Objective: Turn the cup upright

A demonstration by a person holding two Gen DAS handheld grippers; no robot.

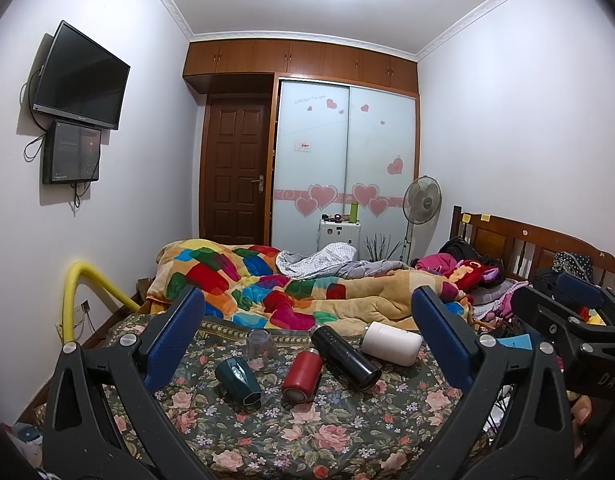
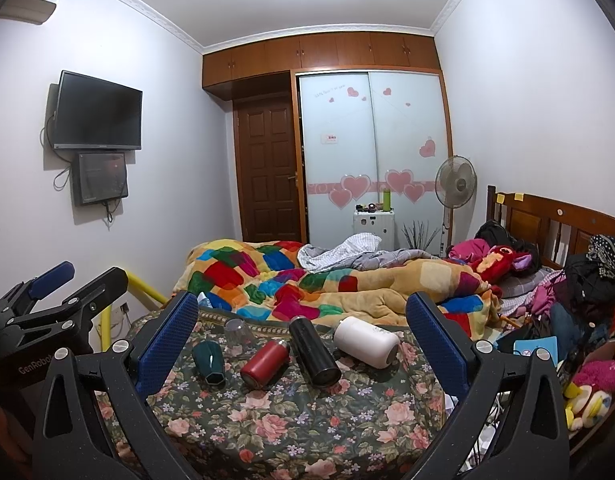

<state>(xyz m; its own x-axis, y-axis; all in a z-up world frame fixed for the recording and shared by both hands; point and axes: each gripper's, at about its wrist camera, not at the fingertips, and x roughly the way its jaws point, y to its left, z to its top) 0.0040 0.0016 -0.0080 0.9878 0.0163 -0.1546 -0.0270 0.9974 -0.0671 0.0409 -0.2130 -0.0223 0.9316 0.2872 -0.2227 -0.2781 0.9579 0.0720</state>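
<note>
Not started: five cups [image 1: 238, 378] lay tipped or inverted mid-bed [image 1: 307, 440]; left hand-held gripper [image 1: 307, 344] and right hand-held gripper [image 2: 303, 344] both spread, empty.

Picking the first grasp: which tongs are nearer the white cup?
Right, by a small margin. The white cup lies toward the right tongs' right finger; the left tongs, also open, sit further left.

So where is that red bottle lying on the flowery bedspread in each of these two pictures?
Left wrist view: the red bottle lies a little left of centre in the lower half, between the dark green cup and the black flask.
Right wrist view: the bottle lies left of centre, lower half, between the same two.
Shared landmark: the white container lying to the right of the black flask.
</note>
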